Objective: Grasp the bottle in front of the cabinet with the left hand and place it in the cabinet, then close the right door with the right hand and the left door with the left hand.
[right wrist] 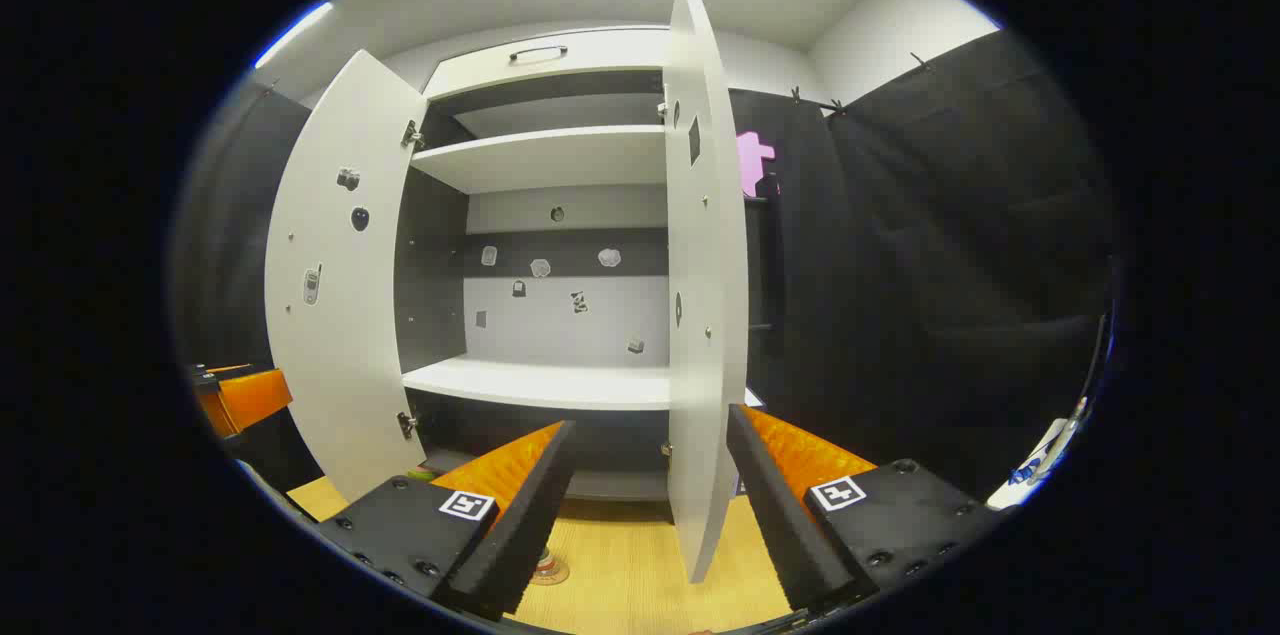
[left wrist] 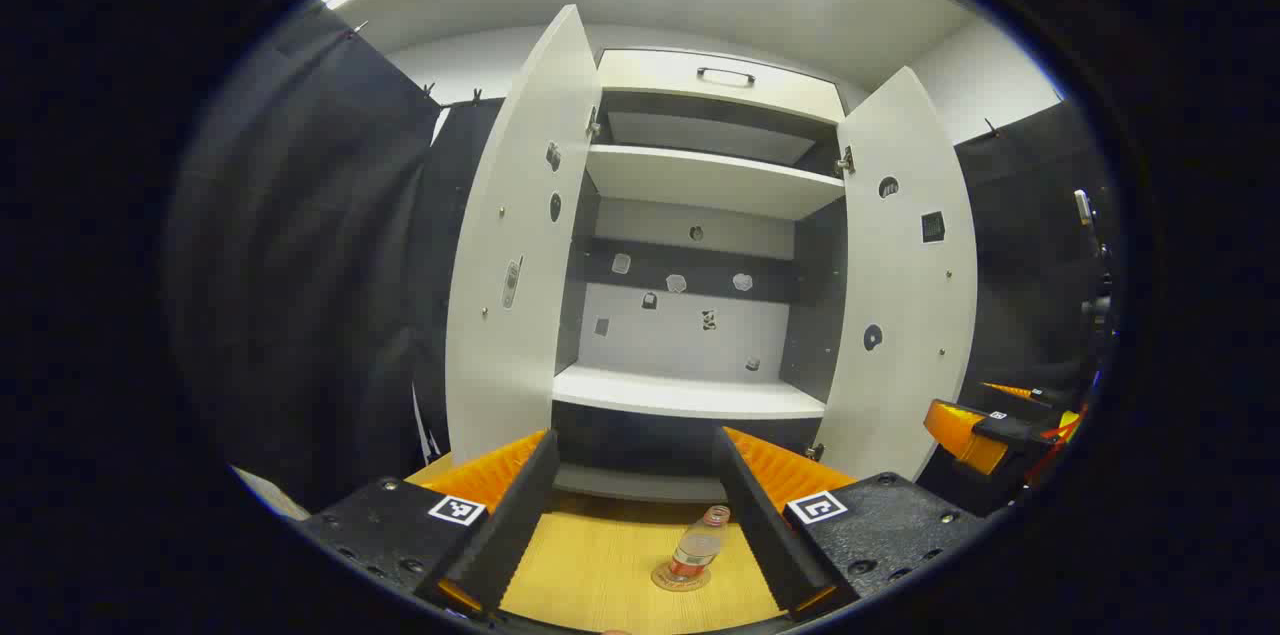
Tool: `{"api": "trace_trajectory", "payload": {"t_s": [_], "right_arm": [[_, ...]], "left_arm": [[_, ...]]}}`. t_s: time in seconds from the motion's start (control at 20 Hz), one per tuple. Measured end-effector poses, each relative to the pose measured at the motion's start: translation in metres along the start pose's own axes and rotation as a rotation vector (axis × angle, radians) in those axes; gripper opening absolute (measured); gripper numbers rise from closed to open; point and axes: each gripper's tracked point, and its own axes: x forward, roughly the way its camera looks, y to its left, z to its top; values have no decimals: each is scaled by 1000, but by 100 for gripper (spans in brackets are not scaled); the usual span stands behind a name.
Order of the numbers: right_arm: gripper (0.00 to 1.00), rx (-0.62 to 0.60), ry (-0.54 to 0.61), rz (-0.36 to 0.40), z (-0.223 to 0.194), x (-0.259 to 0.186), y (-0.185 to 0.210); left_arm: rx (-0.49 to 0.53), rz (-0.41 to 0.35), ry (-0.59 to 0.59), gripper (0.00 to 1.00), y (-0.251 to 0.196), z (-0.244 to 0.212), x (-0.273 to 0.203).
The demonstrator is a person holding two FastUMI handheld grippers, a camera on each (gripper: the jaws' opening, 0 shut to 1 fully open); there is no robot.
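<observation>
The bottle [left wrist: 698,549] stands upright on the wooden floor [left wrist: 600,565] before the cabinet [left wrist: 690,395], between the left gripper [left wrist: 630,515]'s spread, empty fingers, apparently lined up for grasping; both doors hang open; the right gripper [right wrist: 650,505], also open and empty, brackets the right door [right wrist: 705,315]'s edge.

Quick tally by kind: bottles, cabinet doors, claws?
bottle: 1
cabinet doors: 2, left door and right door, both open
claws: 2, left claw and right claw, both open
Total: 5
</observation>
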Motion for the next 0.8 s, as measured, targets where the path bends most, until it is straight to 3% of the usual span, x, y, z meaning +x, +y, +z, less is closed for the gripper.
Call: {"api": "trace_trajectory", "payload": {"t_s": [0.25, 0.8], "right_arm": [[99, -9, 3, -17, 2, -4, -5], [99, -19, 5, -56, 1, -8, -20]], "left_arm": [[-15, -10, 30, 95, -4, -7, 11], [-22, -115, 61, 94, -37, -14, 33]]}}
